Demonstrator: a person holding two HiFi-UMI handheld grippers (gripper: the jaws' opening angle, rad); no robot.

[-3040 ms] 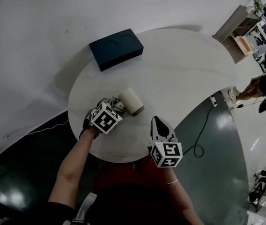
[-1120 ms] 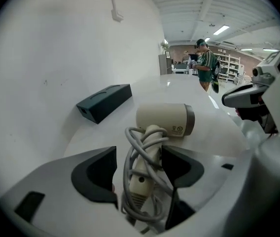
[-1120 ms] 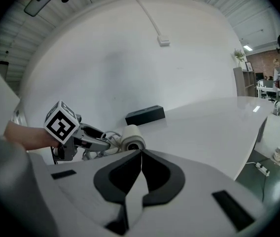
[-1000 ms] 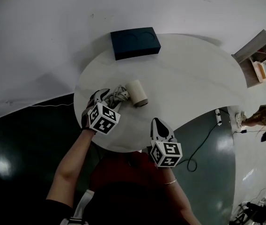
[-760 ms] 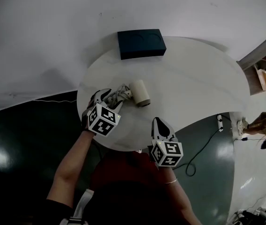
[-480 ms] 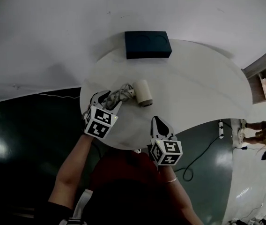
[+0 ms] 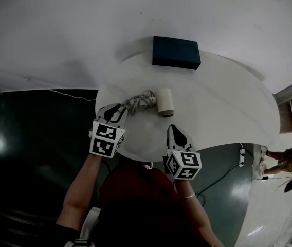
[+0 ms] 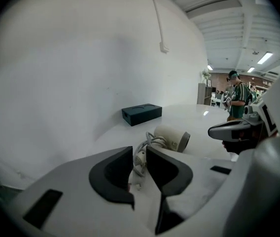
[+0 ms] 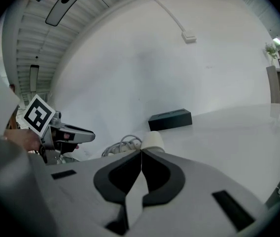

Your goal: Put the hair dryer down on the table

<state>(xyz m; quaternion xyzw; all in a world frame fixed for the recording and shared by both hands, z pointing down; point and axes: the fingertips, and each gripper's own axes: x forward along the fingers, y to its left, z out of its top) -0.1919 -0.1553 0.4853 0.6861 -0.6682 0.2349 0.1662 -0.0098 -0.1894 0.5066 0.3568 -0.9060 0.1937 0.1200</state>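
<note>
The hair dryer is lying on the bench. The left gripper, jaws just closing empty, is hovering nearby: retract it clear of the cord.

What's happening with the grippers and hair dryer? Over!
Left gripper empty, jaws just closing, narrow gap. Right gripper shut, empty. Hair dryer lying on table, cord beside it. Nothing in the way.

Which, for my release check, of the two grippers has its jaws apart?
The left gripper: its jaws, which have just been closing, show an empty gap; those of the right gripper touch.
</note>
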